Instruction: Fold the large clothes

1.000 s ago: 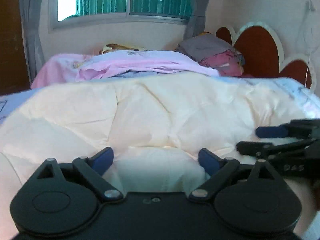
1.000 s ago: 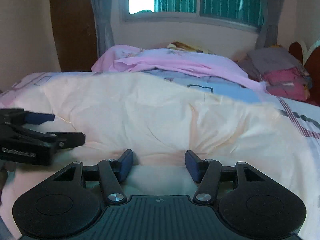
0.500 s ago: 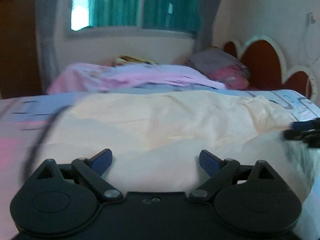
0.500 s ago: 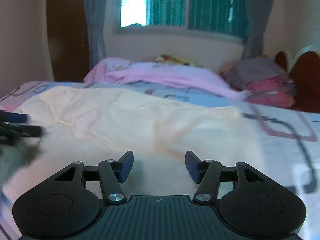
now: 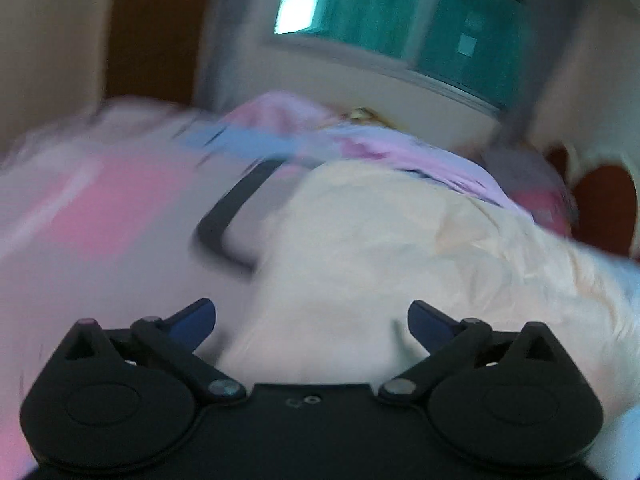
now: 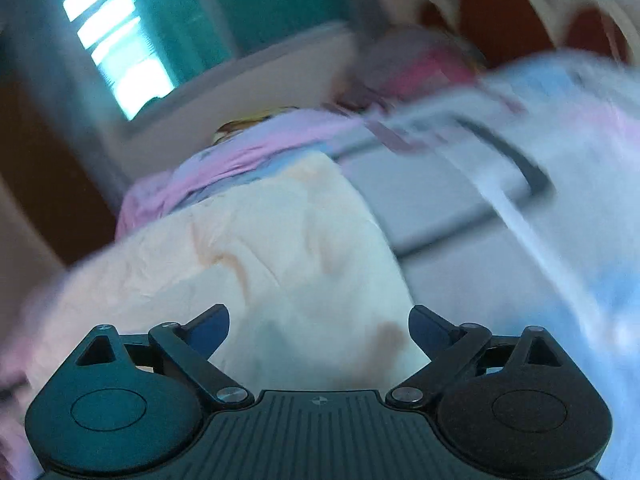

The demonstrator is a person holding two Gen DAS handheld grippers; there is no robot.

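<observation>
A large cream cloth [image 5: 400,248] lies spread on the bed; it also shows in the right wrist view [image 6: 280,248]. My left gripper [image 5: 312,320] is open and empty, at the cloth's left end. My right gripper [image 6: 318,322] is open and empty, at the cloth's right end. Both views are tilted and blurred by motion. Neither gripper shows in the other's view.
The bed sheet [image 5: 100,216] is pink, white and blue with dark outlined squares [image 6: 520,168]. A pink and lilac blanket [image 5: 380,148] lies behind the cloth. Folded clothes [image 6: 424,64] sit near the brown headboard [image 6: 500,12]. A window [image 5: 400,12] is on the far wall.
Both grippers have swung apart, the left toward the cloth's left end and the right toward its right end, and both views have tilted. The right gripper's jaws have opened wider.
</observation>
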